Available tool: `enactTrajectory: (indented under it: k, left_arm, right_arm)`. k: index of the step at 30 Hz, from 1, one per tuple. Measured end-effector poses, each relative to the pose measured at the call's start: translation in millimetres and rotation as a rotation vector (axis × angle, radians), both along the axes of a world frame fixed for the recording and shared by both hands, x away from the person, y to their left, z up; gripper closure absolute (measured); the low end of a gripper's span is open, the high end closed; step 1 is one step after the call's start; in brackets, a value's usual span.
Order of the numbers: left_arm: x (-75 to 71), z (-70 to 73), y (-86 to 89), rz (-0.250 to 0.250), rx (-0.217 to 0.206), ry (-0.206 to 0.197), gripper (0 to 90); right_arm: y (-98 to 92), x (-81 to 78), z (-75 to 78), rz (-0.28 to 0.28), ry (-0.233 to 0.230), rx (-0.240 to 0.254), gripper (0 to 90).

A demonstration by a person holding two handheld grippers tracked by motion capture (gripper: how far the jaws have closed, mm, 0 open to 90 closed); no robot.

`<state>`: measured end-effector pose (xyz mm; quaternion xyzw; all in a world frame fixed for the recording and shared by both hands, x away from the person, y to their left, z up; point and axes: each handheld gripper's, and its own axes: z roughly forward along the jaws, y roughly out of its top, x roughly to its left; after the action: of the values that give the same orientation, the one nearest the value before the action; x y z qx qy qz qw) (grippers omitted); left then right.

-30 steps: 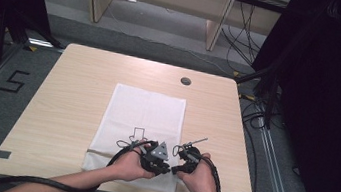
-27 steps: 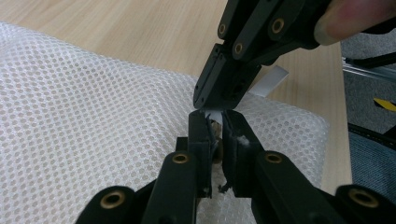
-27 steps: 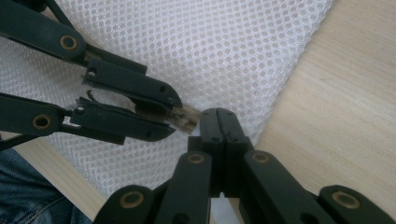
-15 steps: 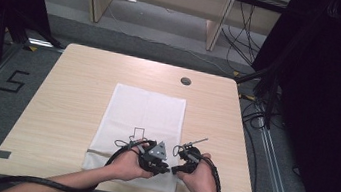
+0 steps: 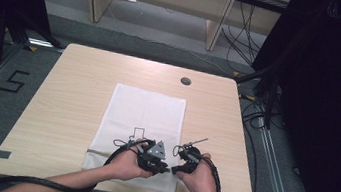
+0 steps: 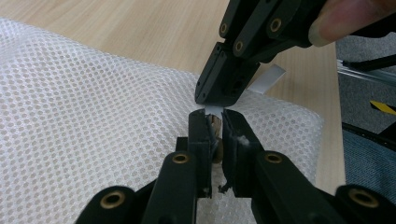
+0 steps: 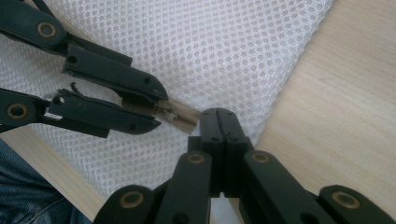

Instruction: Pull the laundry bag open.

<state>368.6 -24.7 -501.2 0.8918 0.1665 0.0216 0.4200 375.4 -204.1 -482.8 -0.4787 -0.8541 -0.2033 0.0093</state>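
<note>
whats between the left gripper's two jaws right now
In the left gripper view, the left gripper pinches a small metallic zipper pull at the edge of the white mesh bag. The right gripper closes on a white tab just beyond.

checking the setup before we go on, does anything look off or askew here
Nothing is spilled or damaged. The white mesh bag lies flat but slightly skewed to the table edges. The left gripper and right gripper meet at its near right corner.

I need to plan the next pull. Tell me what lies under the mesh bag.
Under the mesh bag lies the wooden table. Through the mesh, nothing inside can be made out. Both grippers, left and right, meet at its near edge.
</note>
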Motion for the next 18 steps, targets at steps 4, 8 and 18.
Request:
enactTrajectory:
  k: [4, 8, 18]
  left_arm:
    - [0.4, 0.6, 1.7, 0.000, -0.004, 0.001, 81.9]
    - [-0.2, 1.2, 2.3, 0.002, -0.002, 0.002, 81.9]
    - [0.5, 3.6, 5.7, -0.008, 0.000, -0.010, 81.9]
  right_arm:
    - [0.0, -0.1, 0.0, 0.000, -0.001, 0.000, 90.0]
    - [0.0, 0.0, 0.0, 0.000, 0.000, 0.000, 90.0]
    - [0.3, -0.3, 0.0, 0.000, -0.003, -0.002, 90.0]
